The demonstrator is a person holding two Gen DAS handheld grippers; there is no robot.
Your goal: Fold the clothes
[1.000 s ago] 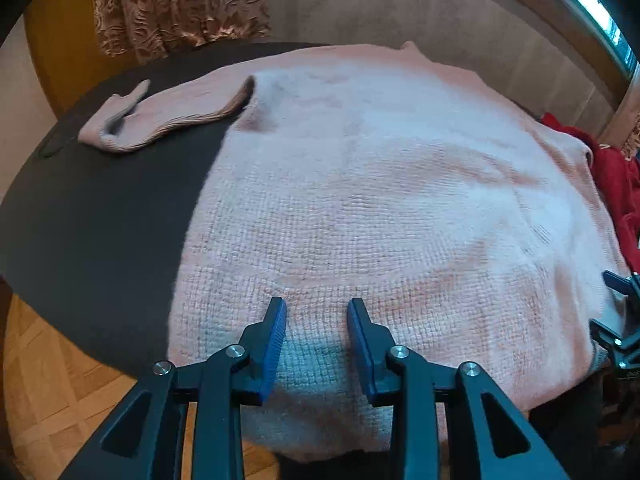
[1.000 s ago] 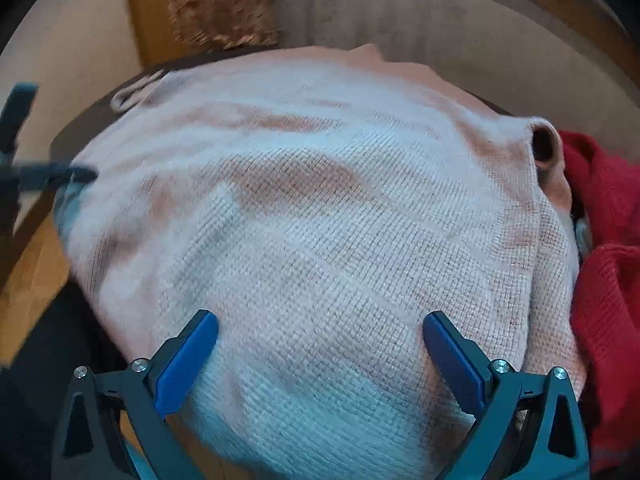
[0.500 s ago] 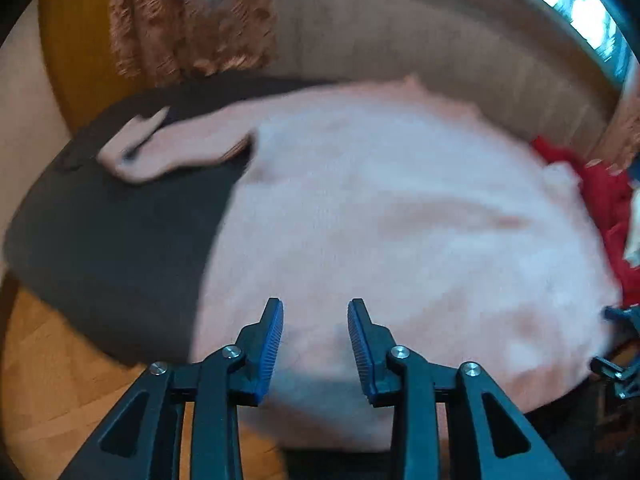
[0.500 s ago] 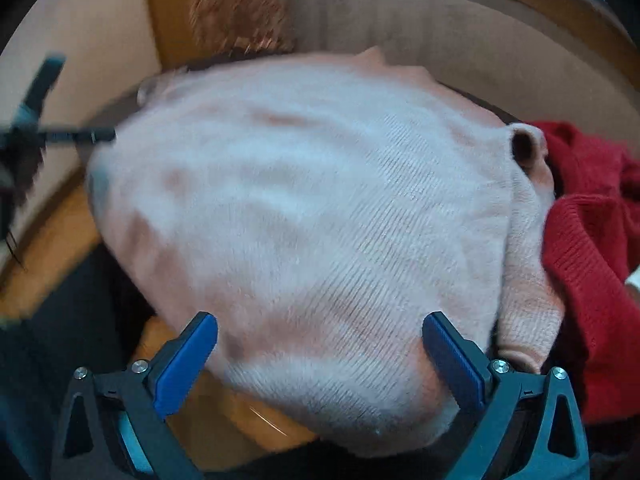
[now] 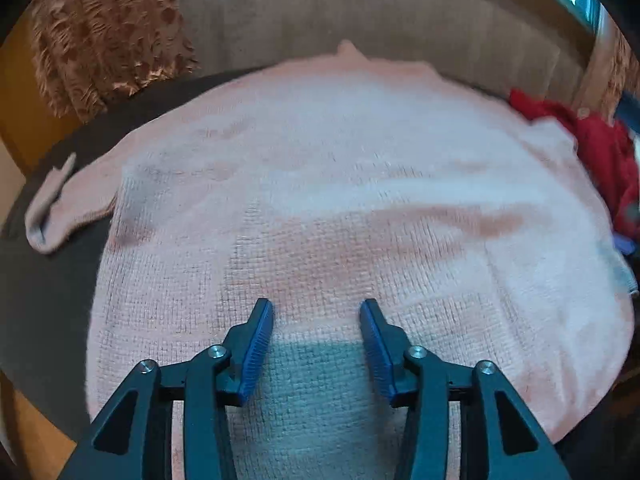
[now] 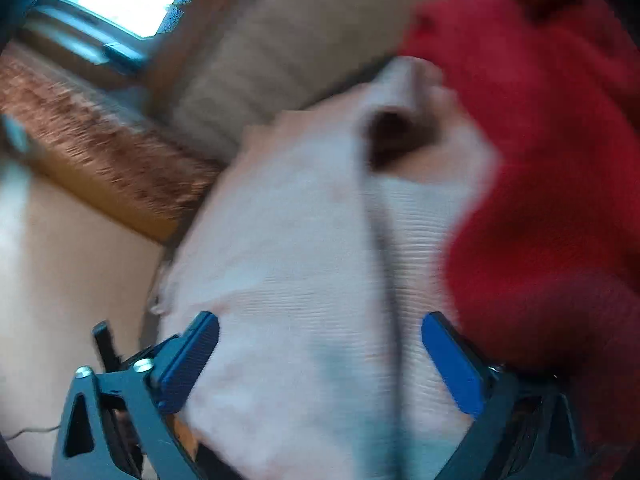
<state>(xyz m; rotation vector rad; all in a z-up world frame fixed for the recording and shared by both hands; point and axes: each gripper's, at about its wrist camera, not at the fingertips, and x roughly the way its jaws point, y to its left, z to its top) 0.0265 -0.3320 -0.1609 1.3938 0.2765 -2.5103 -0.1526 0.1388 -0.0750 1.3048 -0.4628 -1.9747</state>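
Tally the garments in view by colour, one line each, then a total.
Pink: 1, the pink sweater spread flat on the dark table.
Red: at least 1, the red knitwear heaped at the sweater's right edge; blur hides whether it is more than one piece.
Total: at least 2.

left hand-held gripper [image 5: 316, 312] has just widened over the pink sweater [image 5: 360, 200]; right hand-held gripper [image 6: 320, 340] narrowed, rolled toward the red garment [image 6: 540, 160].
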